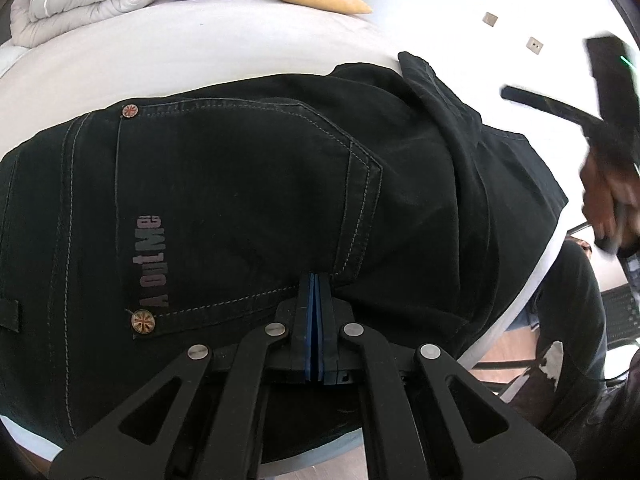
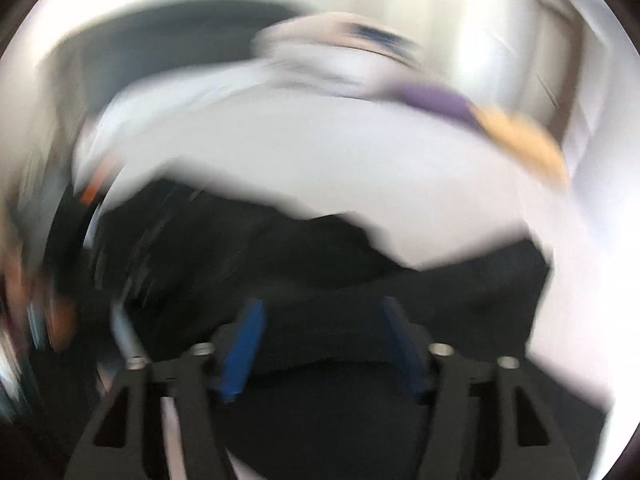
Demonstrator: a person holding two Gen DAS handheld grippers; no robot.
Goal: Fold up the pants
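The bed (image 1: 168, 60) carried the black pants (image 1: 248, 184) across its near edge, seat uppermost, a back pocket (image 1: 240, 200) showing and a further layer of cloth (image 1: 448, 128) lapped over on the right. Judged from this, at least one fold was made; the bundle was uneven and further folding remained. The left gripper (image 1: 316, 280) sat with blue pads pressed together at the pocket's lower edge; whether cloth was pinched could not be told. The right gripper (image 2: 320, 316), blurred, stood parted above the fabric, holding nothing.
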